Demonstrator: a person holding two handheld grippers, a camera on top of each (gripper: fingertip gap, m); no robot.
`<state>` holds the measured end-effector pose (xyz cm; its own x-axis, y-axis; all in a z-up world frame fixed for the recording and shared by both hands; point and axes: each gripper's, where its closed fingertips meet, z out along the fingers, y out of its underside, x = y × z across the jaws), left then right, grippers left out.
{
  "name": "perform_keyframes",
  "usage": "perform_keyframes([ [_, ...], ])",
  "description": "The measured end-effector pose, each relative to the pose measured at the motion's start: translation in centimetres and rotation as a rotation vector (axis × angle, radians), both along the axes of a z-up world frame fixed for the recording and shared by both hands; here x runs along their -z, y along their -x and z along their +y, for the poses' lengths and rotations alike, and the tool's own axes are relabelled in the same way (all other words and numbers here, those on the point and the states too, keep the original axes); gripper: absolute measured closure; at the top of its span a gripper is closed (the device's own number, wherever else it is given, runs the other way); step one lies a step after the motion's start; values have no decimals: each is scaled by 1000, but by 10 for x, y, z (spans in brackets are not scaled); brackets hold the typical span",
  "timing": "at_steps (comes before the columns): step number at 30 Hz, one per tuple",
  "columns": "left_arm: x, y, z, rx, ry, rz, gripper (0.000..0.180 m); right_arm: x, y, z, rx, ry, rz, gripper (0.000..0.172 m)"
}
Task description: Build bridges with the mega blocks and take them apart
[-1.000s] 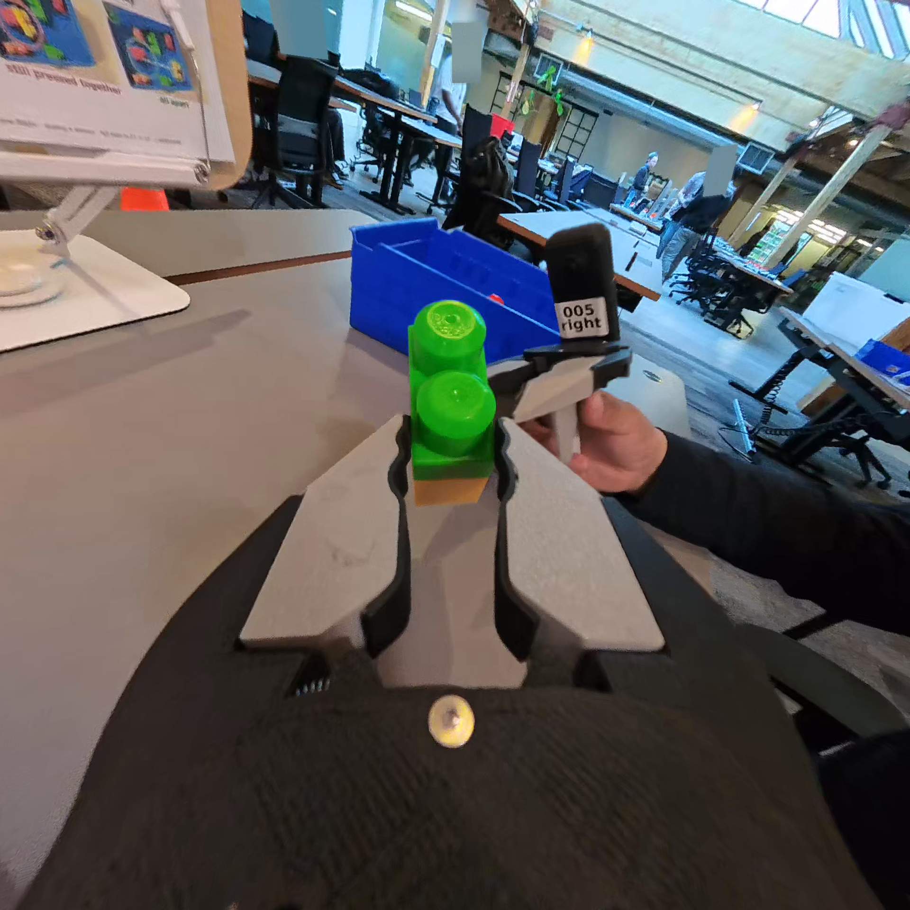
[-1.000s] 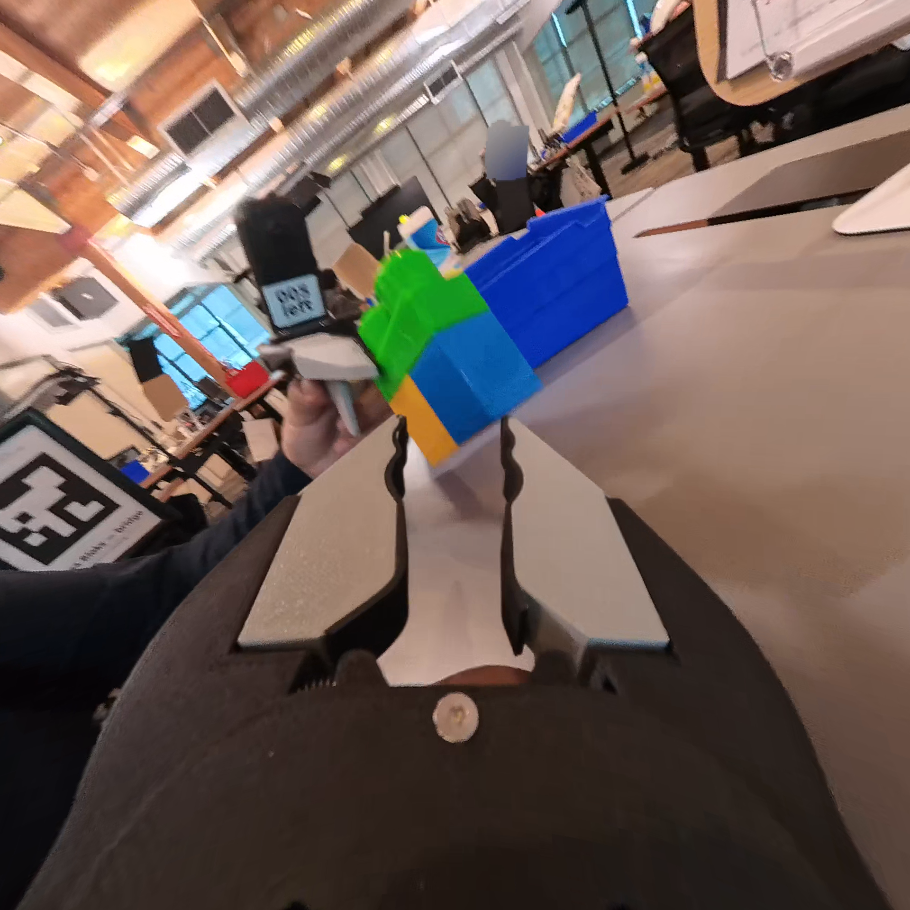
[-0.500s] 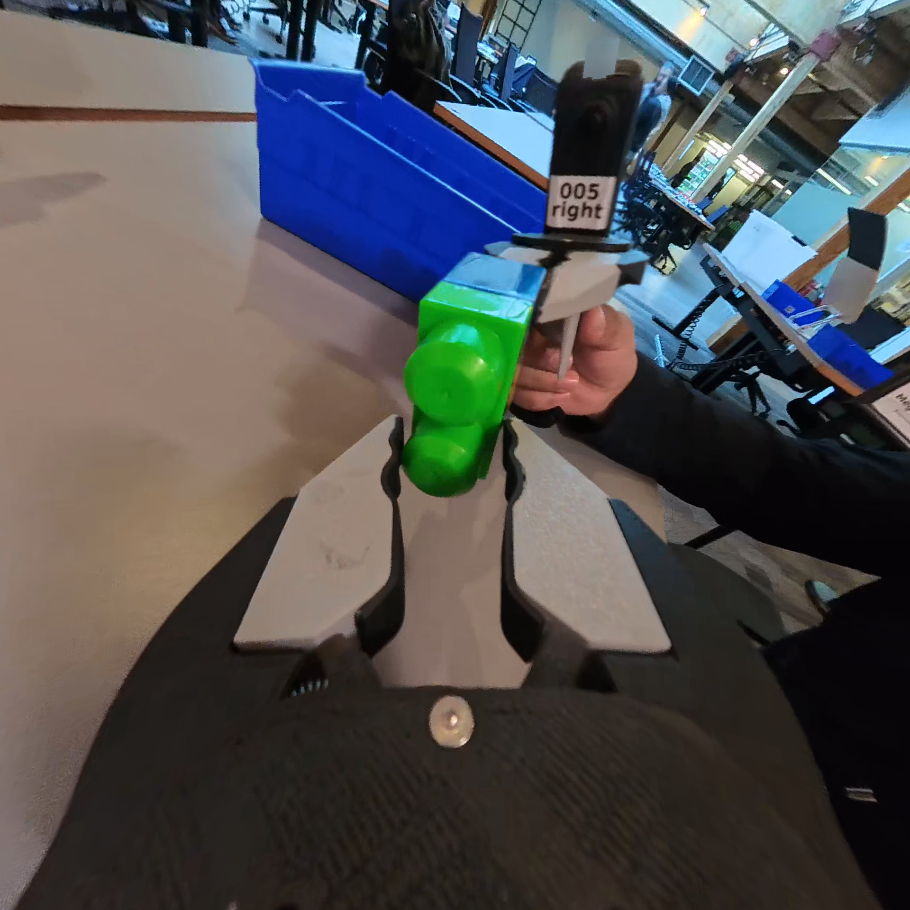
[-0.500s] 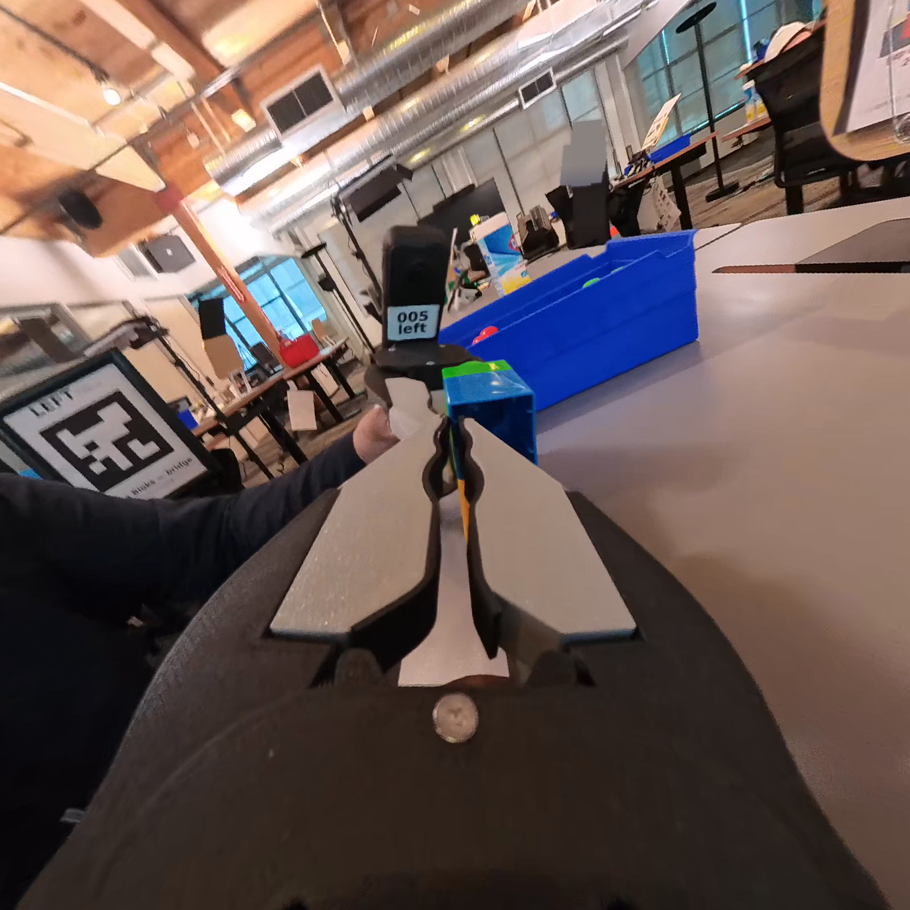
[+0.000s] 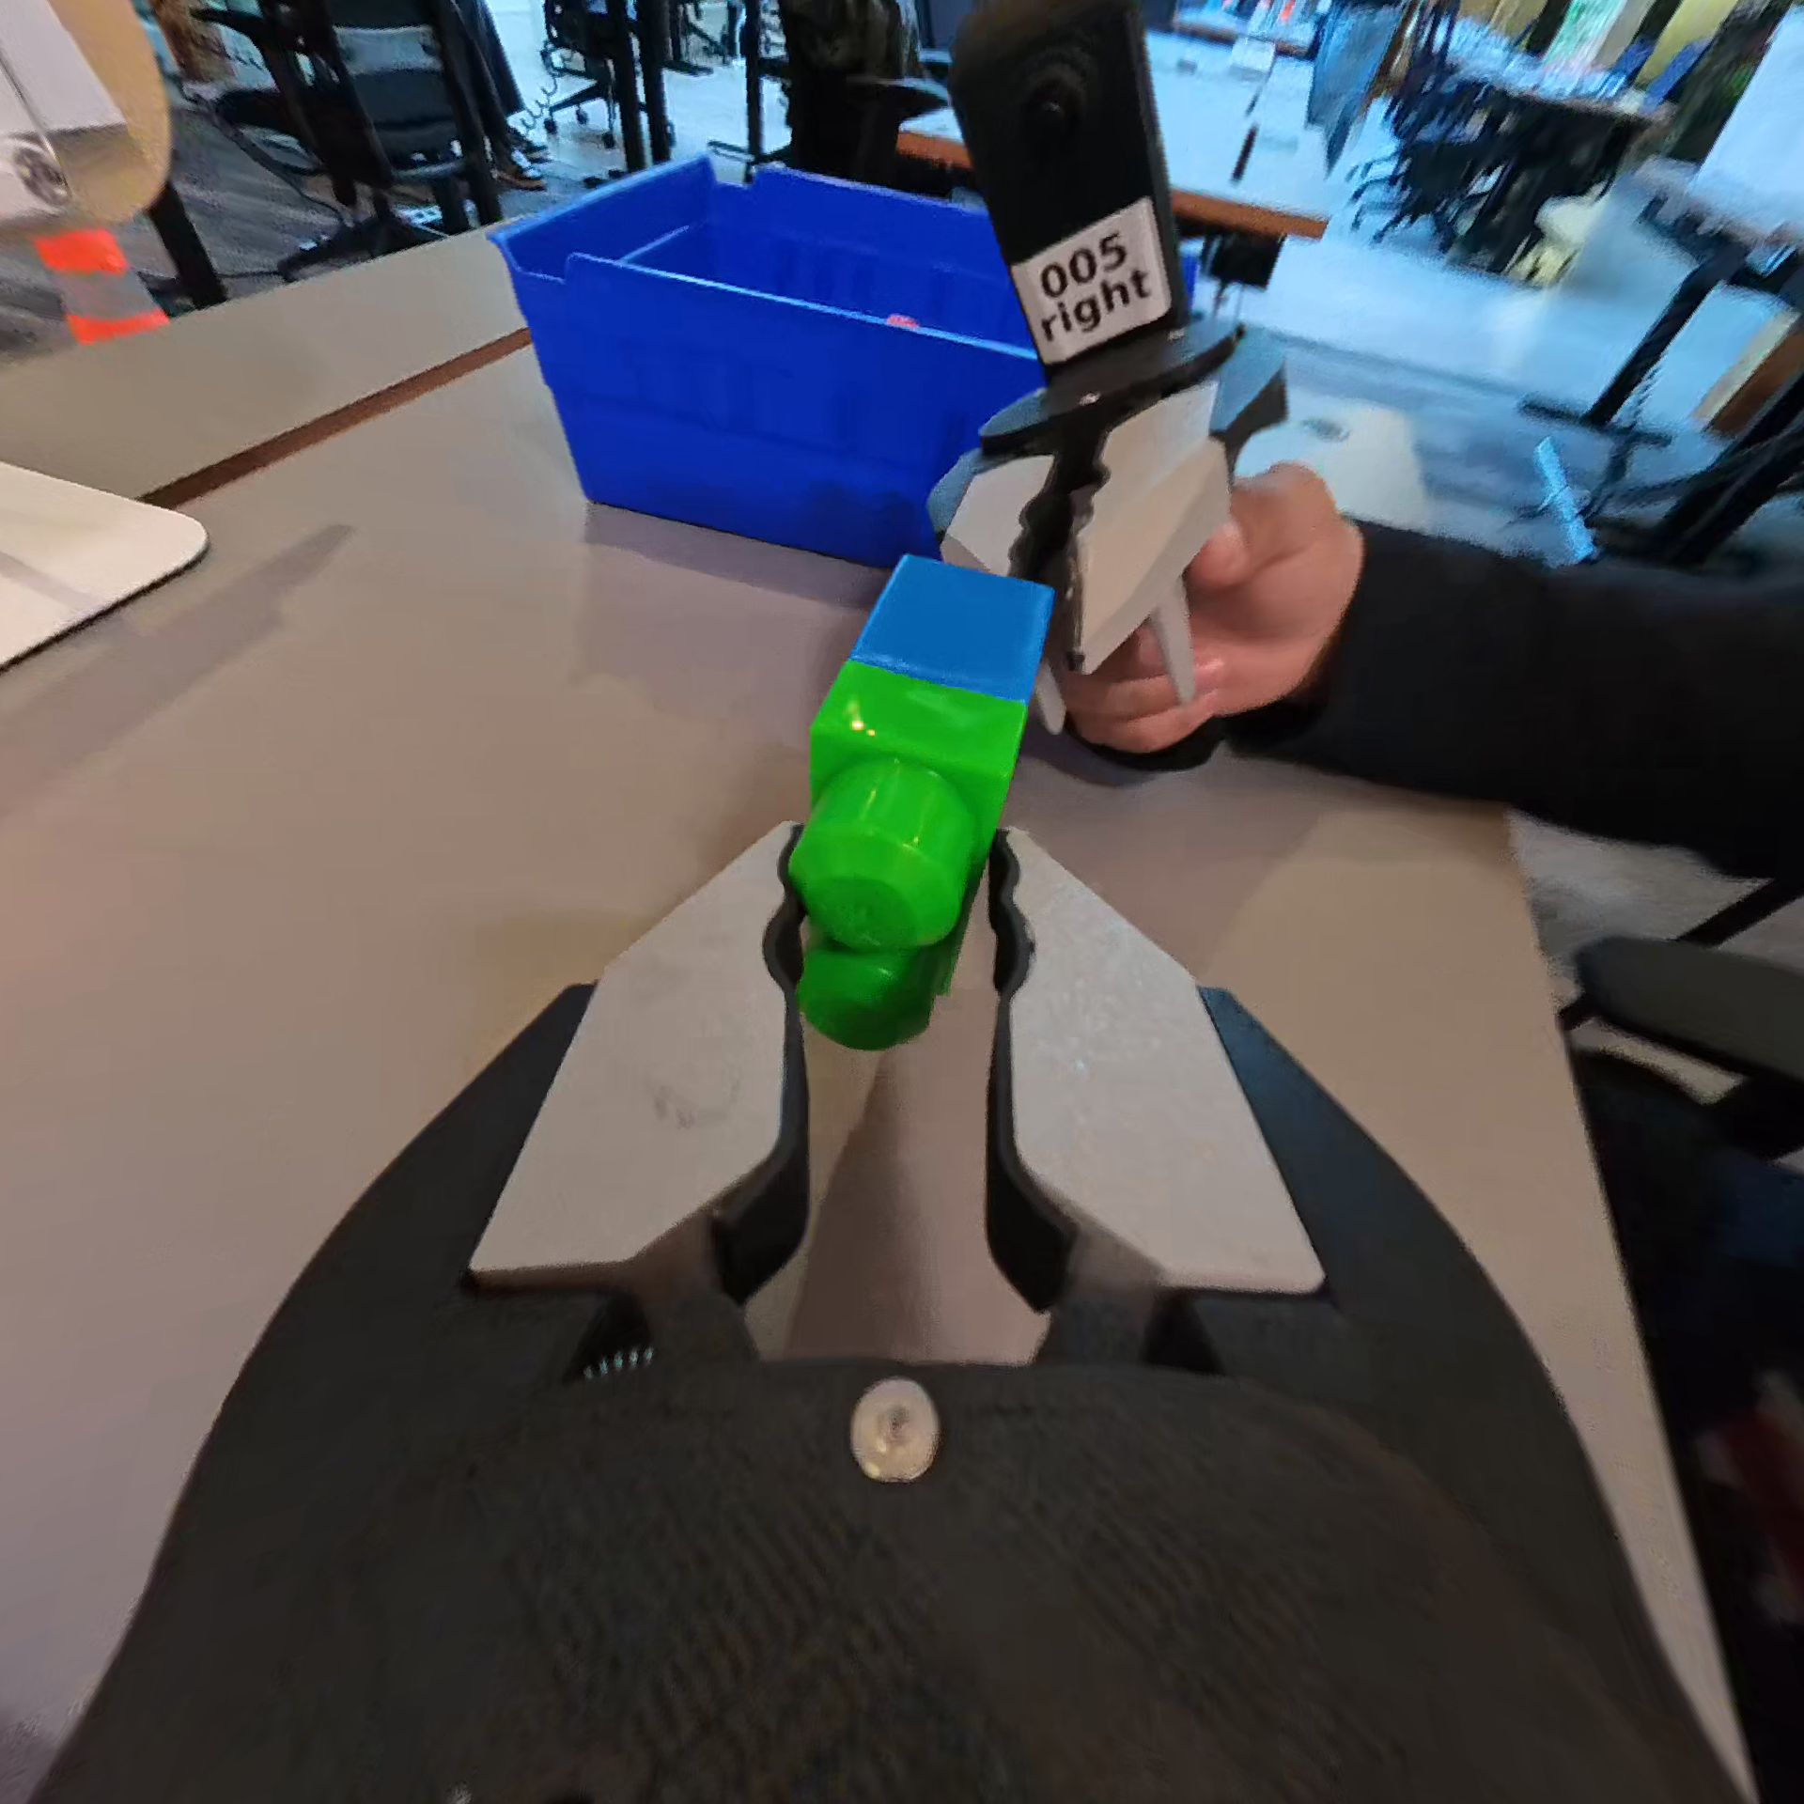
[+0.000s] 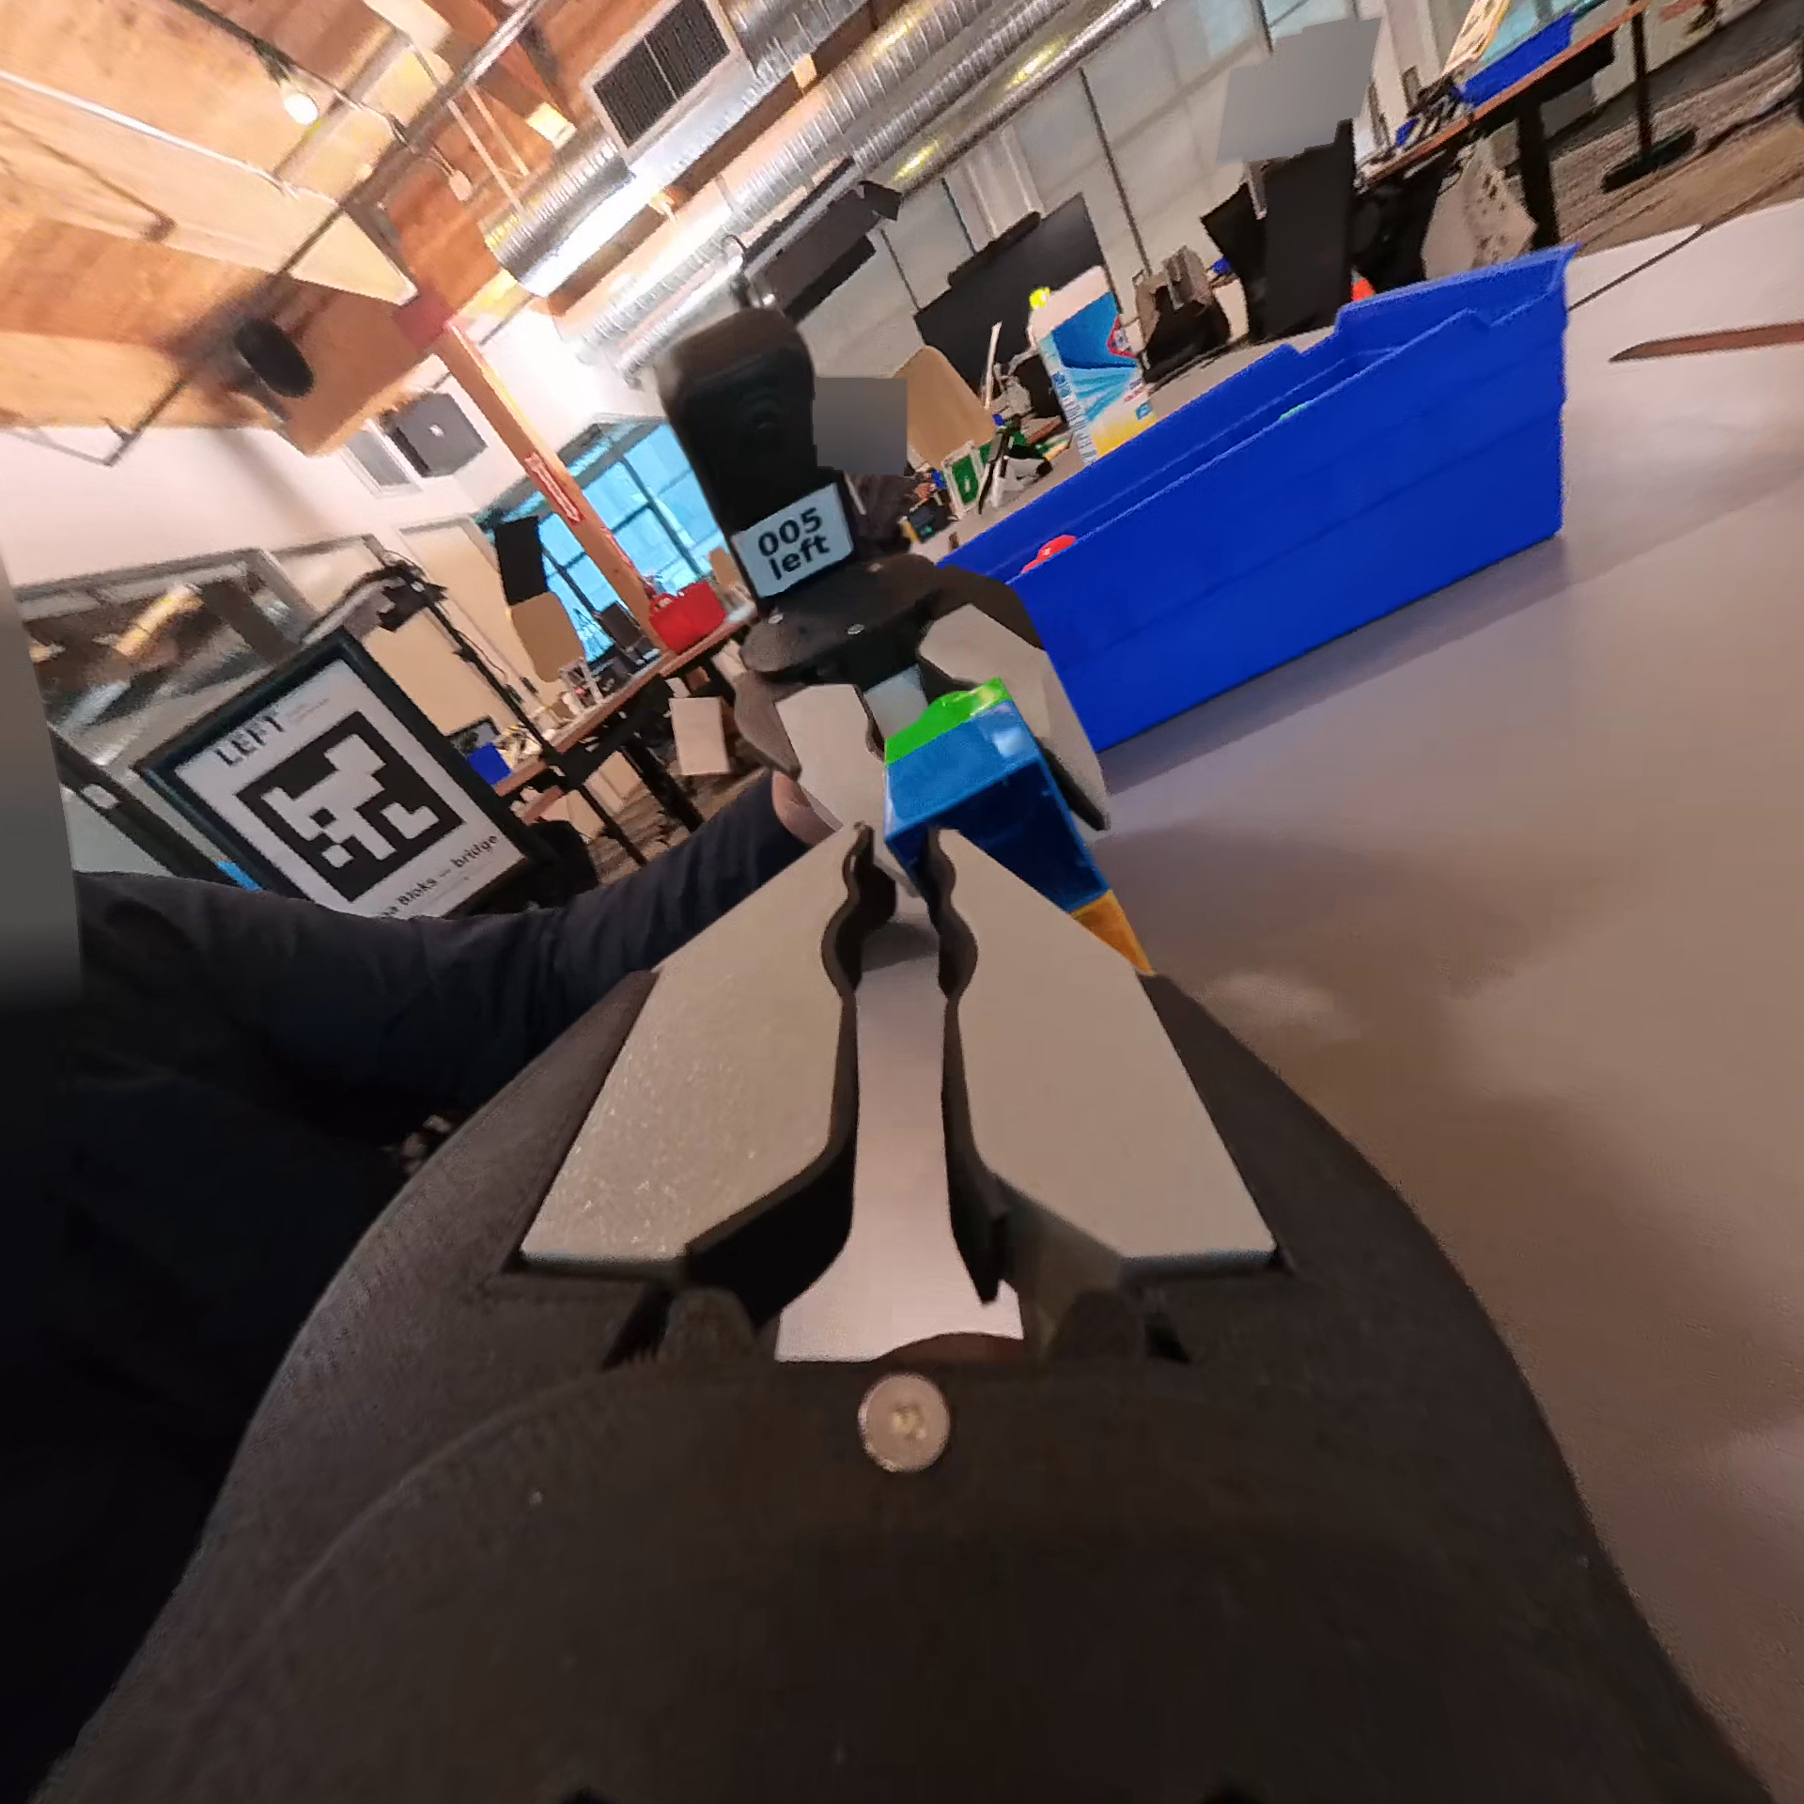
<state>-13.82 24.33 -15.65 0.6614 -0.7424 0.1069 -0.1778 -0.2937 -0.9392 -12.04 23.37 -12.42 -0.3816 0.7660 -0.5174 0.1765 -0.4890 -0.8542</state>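
Note:
My left gripper [image 5: 893, 849] is shut on a green two-stud block [image 5: 918, 742], its studs pointing back at the camera. A blue block [image 5: 952, 630] is joined to the green one's far end, and the stack is off the grey table [image 5: 390, 781]. In the right wrist view the left gripper [image 6: 918, 703] flanks the green block [image 6: 942, 717], with the blue block [image 6: 986, 810] showing its hollow side and an orange block [image 6: 1113, 927] beside it. My right gripper [image 6: 898, 840] is open by only a narrow slit, its tips at the blue block's edge. It also shows in the left wrist view [image 5: 1059, 683].
A blue bin [image 5: 781, 390] stands on the table behind the blocks; it also shows in the right wrist view [image 6: 1318, 547]. A white stand base [image 5: 78, 556] lies at the far left. The table edge [image 5: 1523, 927] runs along the right. A framed marker sign [image 6: 332, 791] stands off the table. The tips of one gripper are about 4 cm away from the tips of the other.
The left gripper tipped the stack over, so the studs now face its camera. The right pads went from wide to shut beside the blocks, then parted to a slit.

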Motion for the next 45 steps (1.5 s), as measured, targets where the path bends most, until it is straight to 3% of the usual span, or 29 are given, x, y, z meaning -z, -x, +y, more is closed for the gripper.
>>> perform_keyframes([
  [3,5,2,1,-19,-2,44,146,3,1,1,-13,55,-12,160],
  [7,2,-1,0,-12,-51,60,146,2,0,1,-25,105,-4,167],
  [12,23,-8,0,0,-102,249,147,2,1,-2,-61,184,-13,163],
  [14,33,-5,4,-31,-103,324,147,10,3,0,-24,103,-58,164],
  [16,38,-5,4,-24,-69,318,147,18,4,2,15,11,-99,166],
  [21,31,-11,3,-14,-82,260,146,22,3,3,-9,95,-125,167],
  [27,37,-14,1,0,-68,305,146,37,8,-4,1,-26,-198,167],
  [34,38,-8,6,-39,-57,299,137,27,6,0,8,8,-146,167],
  [45,44,-8,4,-39,-71,384,147,26,6,1,-3,62,-138,167],
])
